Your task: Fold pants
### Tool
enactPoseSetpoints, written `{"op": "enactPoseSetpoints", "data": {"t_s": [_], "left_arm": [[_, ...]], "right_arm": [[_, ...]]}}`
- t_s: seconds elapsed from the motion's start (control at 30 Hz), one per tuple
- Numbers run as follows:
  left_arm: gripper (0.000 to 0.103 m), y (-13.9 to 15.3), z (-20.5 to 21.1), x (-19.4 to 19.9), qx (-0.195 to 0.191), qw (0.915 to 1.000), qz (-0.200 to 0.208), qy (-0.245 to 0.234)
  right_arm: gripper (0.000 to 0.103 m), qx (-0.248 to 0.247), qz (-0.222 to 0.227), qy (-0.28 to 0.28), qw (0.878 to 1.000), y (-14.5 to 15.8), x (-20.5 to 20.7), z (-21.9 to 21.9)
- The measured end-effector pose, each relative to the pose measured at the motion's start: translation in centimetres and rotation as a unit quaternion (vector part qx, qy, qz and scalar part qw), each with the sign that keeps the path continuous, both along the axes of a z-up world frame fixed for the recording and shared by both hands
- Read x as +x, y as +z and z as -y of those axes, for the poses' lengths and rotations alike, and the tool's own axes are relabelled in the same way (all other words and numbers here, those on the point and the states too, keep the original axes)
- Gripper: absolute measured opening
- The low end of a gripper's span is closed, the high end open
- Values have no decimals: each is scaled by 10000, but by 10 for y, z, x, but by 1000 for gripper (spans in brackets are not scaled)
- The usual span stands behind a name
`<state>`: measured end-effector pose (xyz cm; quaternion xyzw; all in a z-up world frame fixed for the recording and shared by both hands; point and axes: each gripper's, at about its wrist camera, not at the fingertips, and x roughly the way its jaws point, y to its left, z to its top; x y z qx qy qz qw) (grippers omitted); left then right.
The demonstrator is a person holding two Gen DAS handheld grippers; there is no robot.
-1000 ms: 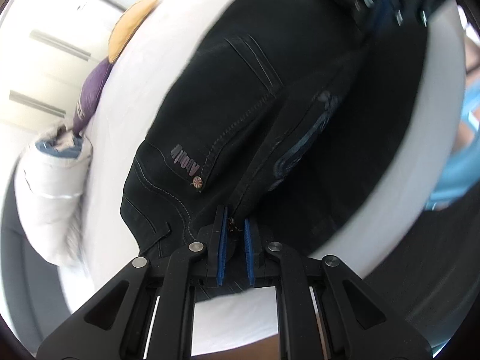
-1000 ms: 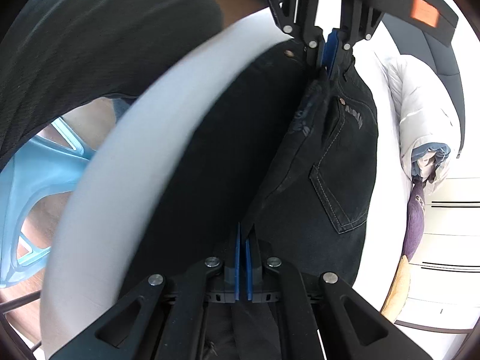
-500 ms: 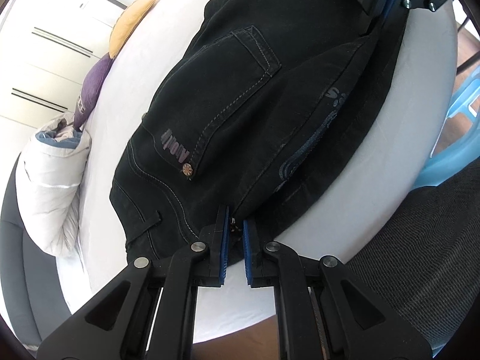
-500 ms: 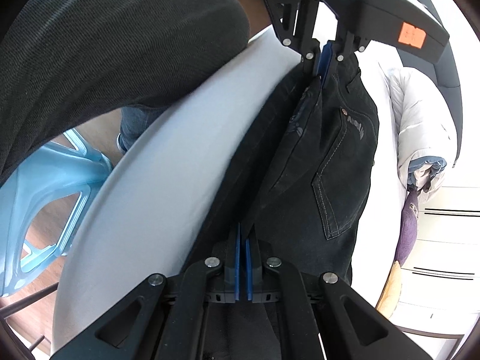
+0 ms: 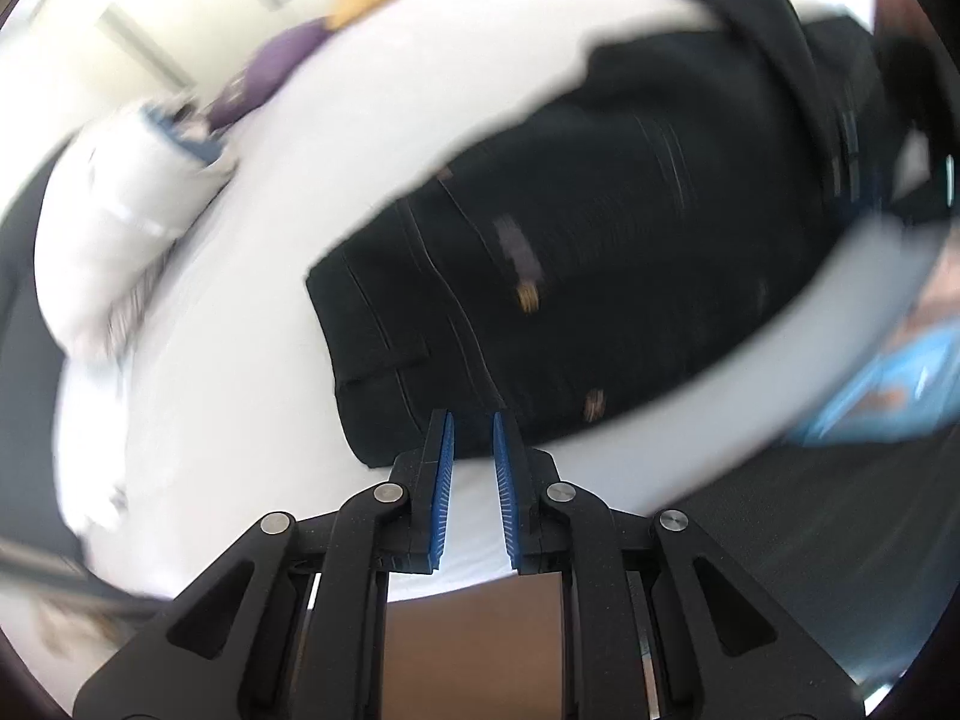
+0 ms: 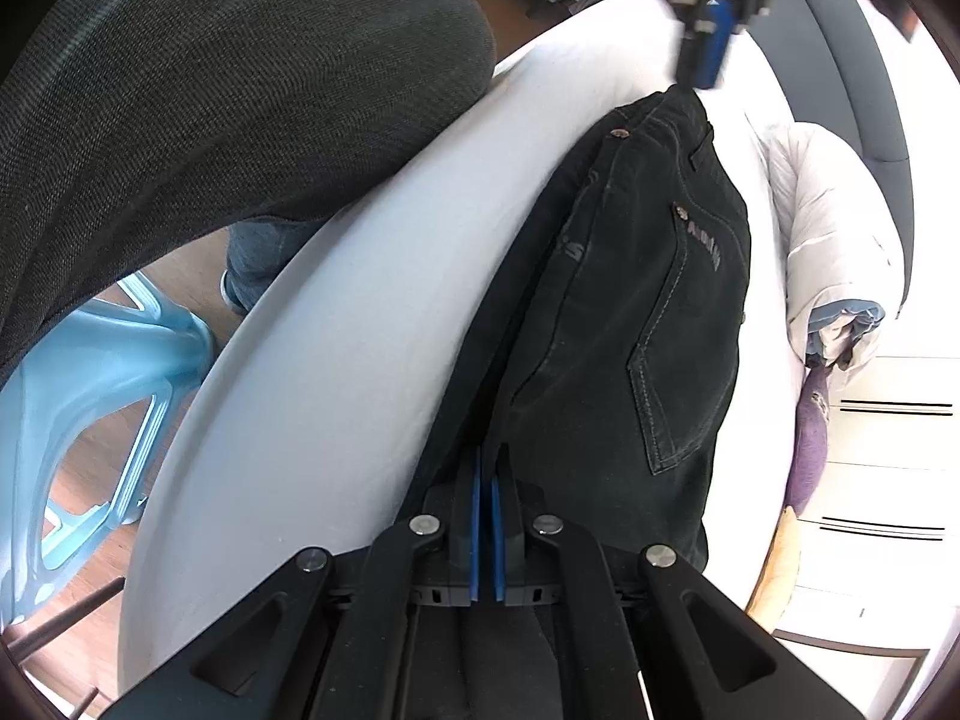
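Observation:
Black jeans [image 5: 600,252] lie folded lengthwise on a white bed [image 5: 228,360], waistband toward my left gripper. My left gripper [image 5: 471,426] is open and empty, its blue pads just at the waistband edge; this view is blurred. In the right wrist view the jeans [image 6: 648,300] stretch away with a back pocket showing. My right gripper [image 6: 487,468] is shut on the jeans' fabric at the leg end. The left gripper [image 6: 711,24] shows blurred at the top, just off the waistband.
A white puffer jacket [image 6: 834,252] lies beyond the jeans, with purple [image 6: 810,450] and yellow [image 6: 780,558] cushions nearby. A blue plastic stool [image 6: 102,396] stands on the wood floor beside the bed. A person's grey-clad leg [image 6: 210,78] is close at the bed's edge.
My left gripper has let go of the waistband, opened and pulled back slightly. The jeans now lie flat on the bed. The right gripper stays shut on the fabric.

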<state>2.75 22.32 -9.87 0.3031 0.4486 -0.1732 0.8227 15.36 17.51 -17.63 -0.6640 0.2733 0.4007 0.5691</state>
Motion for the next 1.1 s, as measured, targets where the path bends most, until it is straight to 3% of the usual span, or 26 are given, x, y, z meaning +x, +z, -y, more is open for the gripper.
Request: {"op": "enactPoseSetpoints", "data": {"t_s": [0.17,0.27,0.33,0.4,0.47,0.53,0.63,0.7,0.73,0.77,0.8,0.83,0.87,0.9,0.93,0.97,1.03,1.1], "left_arm": [[15,0,47,20,-319,9994,146,33],[15,-14,84,27,-574,9983,76,32],[15,-29,108,32,-738,9971,-176,83],[15,-53,127,35,-682,9964,-492,120],[14,-72,137,36,-435,9980,-414,188],[14,-71,135,36,-492,9977,-395,230],[15,-64,133,34,-394,9978,-482,237],[15,-55,137,30,-260,9988,-349,235],[15,-48,142,29,-334,9987,-279,256],[15,-40,146,29,-443,9984,-218,274],[15,-33,153,30,-587,9978,-149,285],[15,-27,162,32,-731,9969,-106,283],[15,-23,171,34,-828,9961,-98,280],[15,-22,178,37,-875,9957,-96,292],[15,-23,183,38,-892,9955,-110,310],[15,-28,190,42,-891,9953,-152,337],[15,-40,203,53,-924,9943,-297,440],[15,-60,206,62,-1068,9898,-700,626]], "right_arm": [[4,11,120,-76,9999,-4,-4,-2],[6,91,260,-216,9994,-9,-8,-3],[7,162,420,-320,9985,-13,-11,-3],[7,265,592,-407,9971,-16,-15,-2],[7,384,852,-485,9944,-21,-22,0],[9,466,1070,-500,9919,-22,-30,5],[19,840,976,-813,9883,-6,-38,18],[38,1603,352,-1679,9720,29,-29,39],[54,2001,56,-2199,9548,47,-18,54],[61,2435,-96,-2712,9312,66,-4,73],[64,2731,-159,-3088,9109,79,9,90],[67,3025,-239,-3585,8828,92,28,113],[68,3273,-356,-4178,8468,105,53,142],[68,3503,-468,-4806,8025,116,81,176],[75,3649,-571,-5211,7695,123,101,201],[87,3751,-716,-5758,7229,130,127,234],[94,3731,-813,-6624,6445,135,173,291],[94,3792,-874,-7119,5846,135,209,333]]}}
